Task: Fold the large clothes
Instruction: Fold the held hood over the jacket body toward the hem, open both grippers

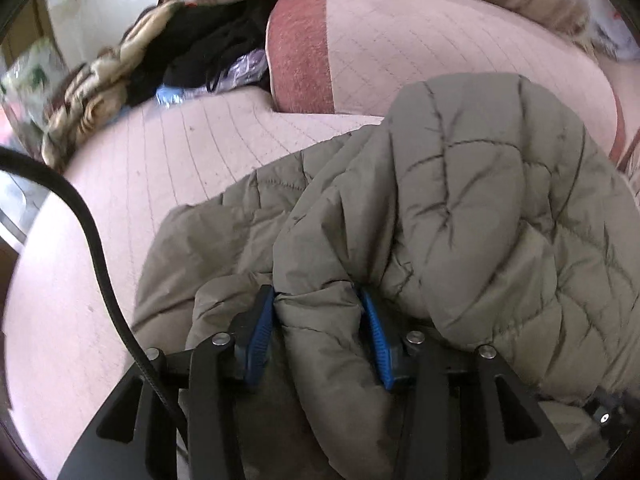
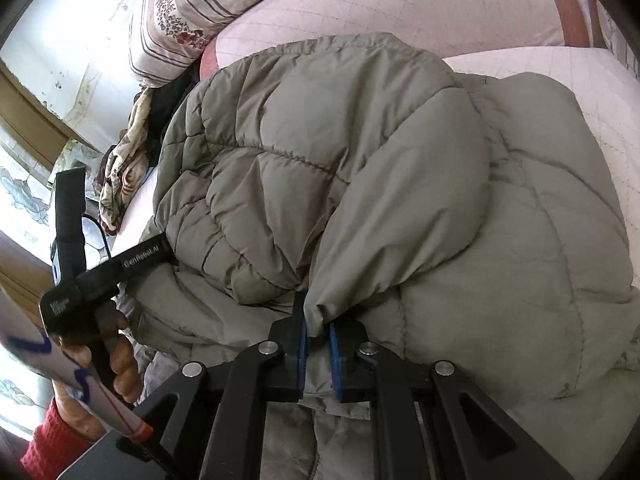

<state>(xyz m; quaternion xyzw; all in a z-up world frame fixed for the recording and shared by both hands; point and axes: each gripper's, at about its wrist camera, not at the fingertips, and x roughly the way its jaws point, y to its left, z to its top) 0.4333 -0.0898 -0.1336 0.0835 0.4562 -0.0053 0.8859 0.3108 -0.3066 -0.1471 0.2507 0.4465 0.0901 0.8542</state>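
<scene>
A puffy olive quilted jacket lies bunched on the pink quilted bed cover. In the left wrist view my left gripper stands partly open, with a thick fold of the jacket lying between its blue pads. In the right wrist view the jacket fills the middle, and my right gripper is shut on a thin edge of it near a sleeve end. At the left of that view a hand holds the left tool's handle; its fingers are hidden under the jacket.
Dark clothes and a patterned blanket are heaped at the bed's far left. A striped floral pillow leans at the back. A black cable hangs over the near left. A red-banded cushion rises behind the jacket.
</scene>
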